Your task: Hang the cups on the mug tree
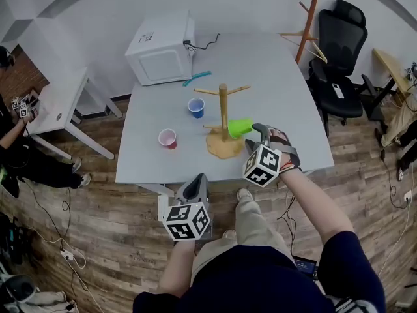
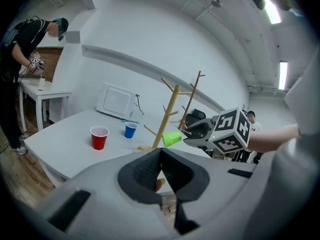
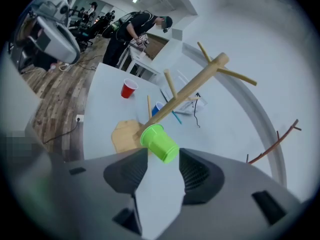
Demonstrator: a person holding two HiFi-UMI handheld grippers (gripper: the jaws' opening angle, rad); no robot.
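A wooden mug tree (image 1: 223, 109) stands on the white table (image 1: 273, 70). A green cup (image 1: 239, 128) lies sideways on one of its low pegs, mouth toward the trunk. My right gripper (image 1: 253, 134) is open, and the cup's base (image 3: 160, 143) sits between its fingertips with a little room on the left side. A red cup (image 1: 167, 138) and a blue cup (image 1: 195, 107) stand upright left of the tree. My left gripper (image 1: 195, 186) hangs shut and empty in front of the table's near edge, and its view (image 2: 161, 159) looks toward the tree (image 2: 169, 115).
A white microwave (image 1: 159, 51) and a teal stick (image 1: 197, 78) sit at the table's far left. Behind the table stand a wooden coat rack (image 1: 309, 18) and a black office chair (image 1: 339, 51). A person bends over a small white side table (image 1: 55, 103) at the left.
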